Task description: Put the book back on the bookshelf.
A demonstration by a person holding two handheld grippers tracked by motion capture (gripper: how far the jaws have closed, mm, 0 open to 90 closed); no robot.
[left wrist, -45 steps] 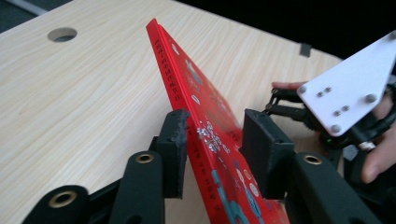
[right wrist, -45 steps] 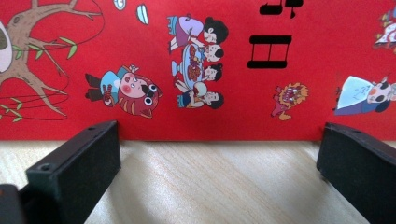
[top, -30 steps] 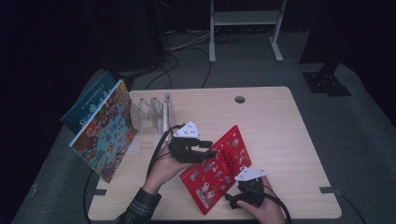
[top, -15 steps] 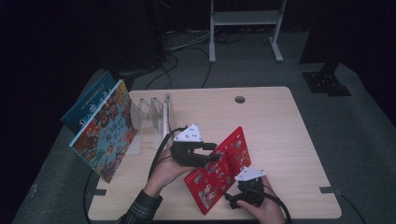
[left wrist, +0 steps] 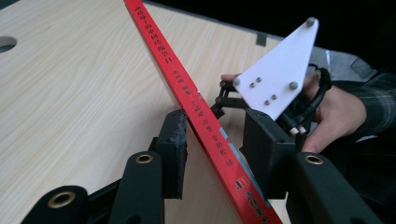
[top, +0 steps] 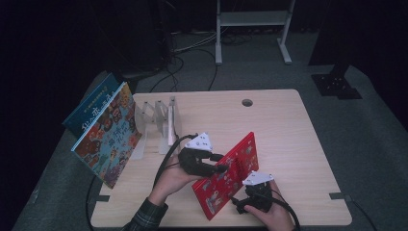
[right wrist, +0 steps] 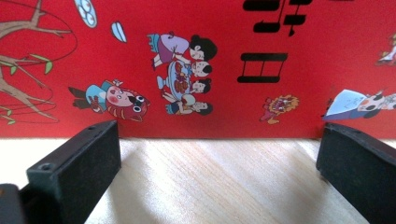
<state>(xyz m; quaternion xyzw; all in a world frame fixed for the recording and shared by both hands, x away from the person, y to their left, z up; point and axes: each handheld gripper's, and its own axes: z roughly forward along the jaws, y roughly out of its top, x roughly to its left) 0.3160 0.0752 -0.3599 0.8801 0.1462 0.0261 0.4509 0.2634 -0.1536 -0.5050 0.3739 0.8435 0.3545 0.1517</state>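
Between left gripper (left wrist: 210,154) jaws, red book (left wrist: 196,102) spine

Thin red picture book (top: 226,175) with cartoon figures on its cover, propped on its long edge, tilted, near the worktop's (top: 284,125) front edge, spine uppermost

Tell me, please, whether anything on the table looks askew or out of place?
Yes: the red book stands tilted on its edge rather than flat, and two picture books lean outward beside the clear rack instead of standing in its slots.
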